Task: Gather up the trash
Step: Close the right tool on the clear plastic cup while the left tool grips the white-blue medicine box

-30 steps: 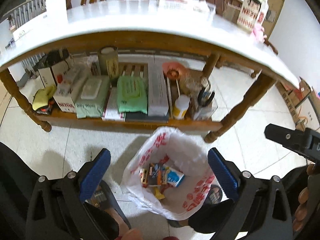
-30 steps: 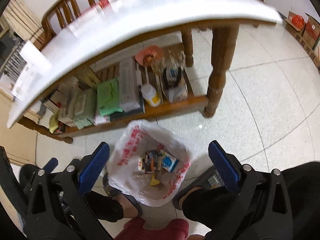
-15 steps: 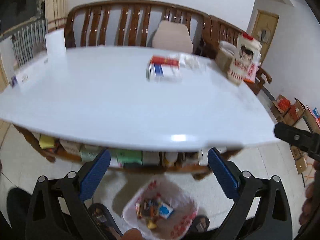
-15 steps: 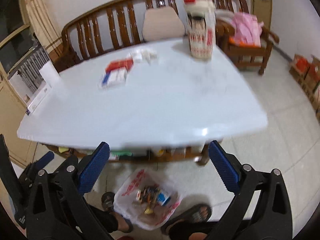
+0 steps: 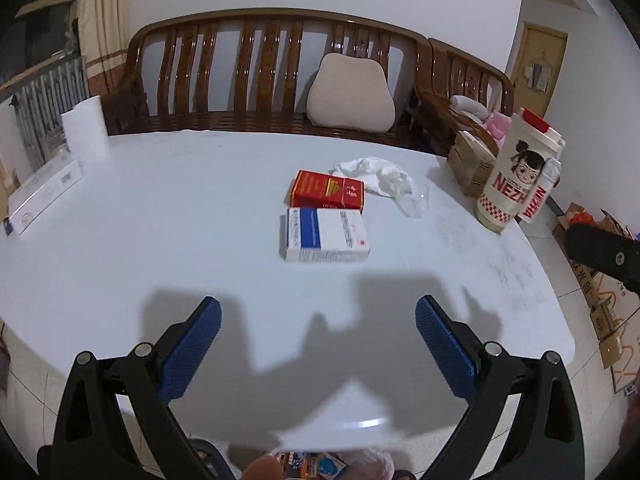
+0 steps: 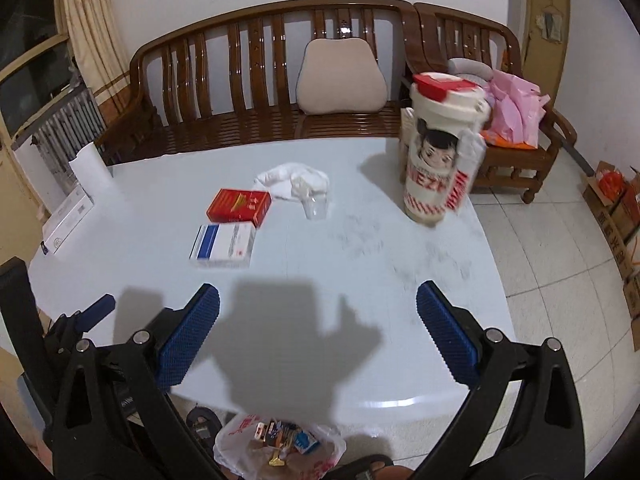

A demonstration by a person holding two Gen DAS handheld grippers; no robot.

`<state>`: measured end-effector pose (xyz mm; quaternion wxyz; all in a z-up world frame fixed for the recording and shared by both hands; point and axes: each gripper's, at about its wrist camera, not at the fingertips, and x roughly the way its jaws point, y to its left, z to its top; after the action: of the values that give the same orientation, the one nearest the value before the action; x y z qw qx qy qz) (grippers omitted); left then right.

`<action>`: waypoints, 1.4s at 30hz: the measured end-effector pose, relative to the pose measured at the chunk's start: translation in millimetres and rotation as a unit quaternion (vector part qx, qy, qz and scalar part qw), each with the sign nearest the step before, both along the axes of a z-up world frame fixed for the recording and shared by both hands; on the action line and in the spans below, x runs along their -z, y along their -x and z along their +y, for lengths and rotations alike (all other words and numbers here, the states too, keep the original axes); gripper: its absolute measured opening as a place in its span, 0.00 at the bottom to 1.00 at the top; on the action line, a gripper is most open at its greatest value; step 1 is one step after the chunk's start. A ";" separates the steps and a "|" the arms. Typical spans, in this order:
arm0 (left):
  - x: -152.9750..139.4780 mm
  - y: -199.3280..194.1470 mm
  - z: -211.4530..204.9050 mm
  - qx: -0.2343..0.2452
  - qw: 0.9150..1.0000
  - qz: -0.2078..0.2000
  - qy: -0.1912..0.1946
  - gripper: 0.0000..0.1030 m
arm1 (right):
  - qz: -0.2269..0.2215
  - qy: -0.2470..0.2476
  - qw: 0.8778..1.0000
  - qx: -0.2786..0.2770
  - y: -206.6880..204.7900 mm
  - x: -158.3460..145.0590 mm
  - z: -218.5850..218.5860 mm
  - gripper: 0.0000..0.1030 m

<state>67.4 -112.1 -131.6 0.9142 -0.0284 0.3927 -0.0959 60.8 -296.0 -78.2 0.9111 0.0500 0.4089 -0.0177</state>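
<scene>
On the white table (image 5: 160, 220) (image 6: 360, 272) lie a red box (image 5: 327, 195) (image 6: 239, 207), a white and blue box (image 5: 326, 239) (image 6: 224, 245), crumpled white tissue (image 5: 374, 174) (image 6: 292, 182) and a small clear plastic cup (image 6: 316, 209) (image 5: 414, 204). My left gripper (image 5: 318, 354) hangs open over the table's near edge, with nothing in it. The right gripper (image 6: 318, 340) is open and empty too. On the floor below the table edge stands a plastic trash bag (image 6: 280, 446) (image 5: 320, 466) holding wrappers.
A tall printed cup (image 5: 516, 172) (image 6: 438, 148) stands at the table's right side, cardboard boxes (image 5: 470, 164) beside it. A paper roll (image 5: 86, 130) (image 6: 90, 168) and a flat white box (image 5: 40, 196) sit far left. A wooden bench (image 5: 260, 72) with a cushion (image 6: 340, 76) runs behind.
Both grippers have risen and tilted up from the trash bag on the floor to above the tabletop. The bag has slid to the bottom edge of both views; both stay open.
</scene>
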 end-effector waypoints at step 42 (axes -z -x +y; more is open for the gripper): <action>81.2 -139.7 -41.8 -0.003 0.997 0.066 -0.043 0.92 | 0.128 0.033 0.991 -0.007 -214.8 132.2 -8.6 0.94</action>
<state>207.1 -153.8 -212.8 0.8868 0.0035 0.4560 -0.0745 275.6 -304.6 -210.4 0.8524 0.0149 0.5217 -0.0313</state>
